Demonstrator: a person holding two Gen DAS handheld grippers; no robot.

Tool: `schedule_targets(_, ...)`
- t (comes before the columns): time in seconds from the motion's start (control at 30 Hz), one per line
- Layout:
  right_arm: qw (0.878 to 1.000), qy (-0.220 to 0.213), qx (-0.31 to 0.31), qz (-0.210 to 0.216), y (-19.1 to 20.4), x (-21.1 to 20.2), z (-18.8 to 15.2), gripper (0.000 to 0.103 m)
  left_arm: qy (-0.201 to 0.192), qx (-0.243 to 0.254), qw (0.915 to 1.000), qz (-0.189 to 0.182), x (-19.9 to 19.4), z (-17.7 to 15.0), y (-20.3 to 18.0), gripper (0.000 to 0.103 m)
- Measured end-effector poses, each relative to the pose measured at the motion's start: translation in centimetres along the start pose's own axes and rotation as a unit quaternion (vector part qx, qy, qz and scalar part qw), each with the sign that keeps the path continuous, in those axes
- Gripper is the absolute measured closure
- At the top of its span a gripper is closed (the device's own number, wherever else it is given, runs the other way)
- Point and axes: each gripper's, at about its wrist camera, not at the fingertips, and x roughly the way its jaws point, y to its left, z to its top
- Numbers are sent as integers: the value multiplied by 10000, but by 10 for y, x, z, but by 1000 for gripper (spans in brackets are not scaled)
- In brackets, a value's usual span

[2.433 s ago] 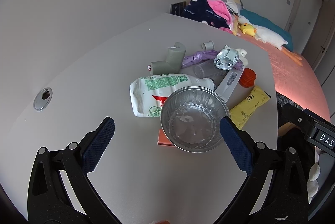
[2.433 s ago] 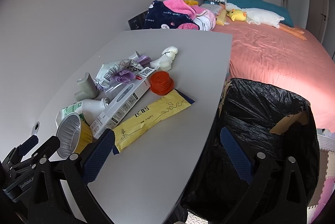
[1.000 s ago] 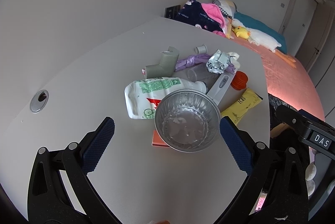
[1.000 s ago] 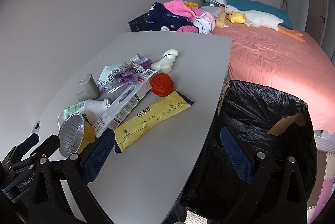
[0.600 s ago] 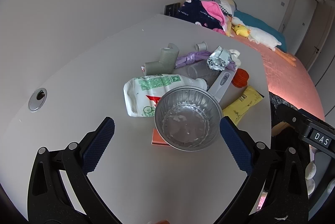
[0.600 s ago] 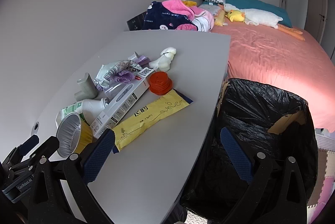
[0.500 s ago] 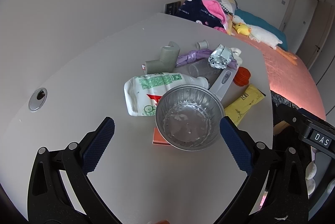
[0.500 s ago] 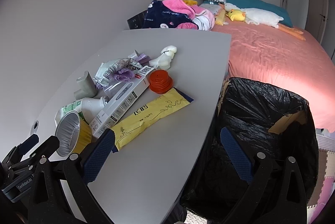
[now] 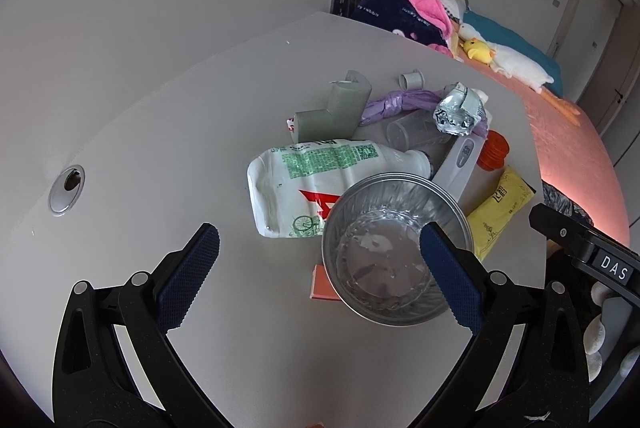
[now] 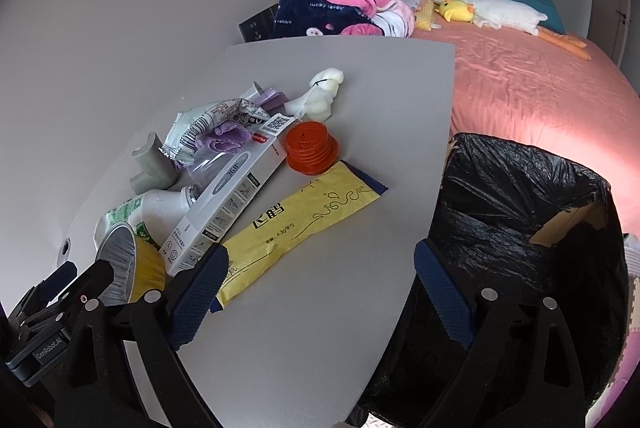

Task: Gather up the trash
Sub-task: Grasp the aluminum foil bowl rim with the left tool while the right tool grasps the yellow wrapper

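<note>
Trash lies heaped on the grey worktop (image 9: 168, 132): a foil bowl (image 9: 396, 248), a white pouch (image 9: 304, 184), a yellow packet (image 10: 304, 224), an orange cap (image 10: 312, 146). Your left tongs (image 9: 316, 276) are spread, the bowl just beyond them. Your right tongs (image 10: 320, 288) are closing on nothing, beside the black bin bag (image 10: 520, 228).

Both tools are built alike: black plastic arms studded with silver screws, ending in dark blue knurled pads. On the right gripper (image 9: 584, 254), a white "DAS" label is seen at the right edge; "GenRobot.AI" is printed on the left gripper (image 10: 44, 312), lower left.
</note>
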Motion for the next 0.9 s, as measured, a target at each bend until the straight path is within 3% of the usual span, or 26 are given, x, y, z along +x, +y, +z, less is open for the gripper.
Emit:
schedule_targets(0.07, 9999, 93, 36, 13, 2, 7, 1, 12, 66, -12, 10000, 23, 6, 2, 2, 8)
schedule_targets(0.4, 9990, 439, 100, 22, 16, 35, 5, 31, 370, 209, 9991, 78, 27, 4, -1, 41)
schedule_targets(0.5, 9989, 465, 45, 101, 20, 37, 5, 45, 380, 229, 9990, 22, 29, 4, 0, 47)
schedule_targets(0.57, 9983, 478, 70, 337, 21, 36, 4, 66, 378, 258, 9989, -27, 28, 4, -1, 51)
schedule_targets(0.67, 9973, 438, 175, 559, 19, 31, 2, 84, 391, 205, 9989, -158, 28, 3, 0, 61)
schedule_targets(0.8, 9957, 386, 327, 776, 12, 23, -1, 95, 384, 145, 9988, -266, 24, -1, 1, 84)
schedule_targets(0.9, 9950, 329, 329, 878, 11, 14, -5, 97, 345, 118, 9987, -343, 20, -1, 0, 89)
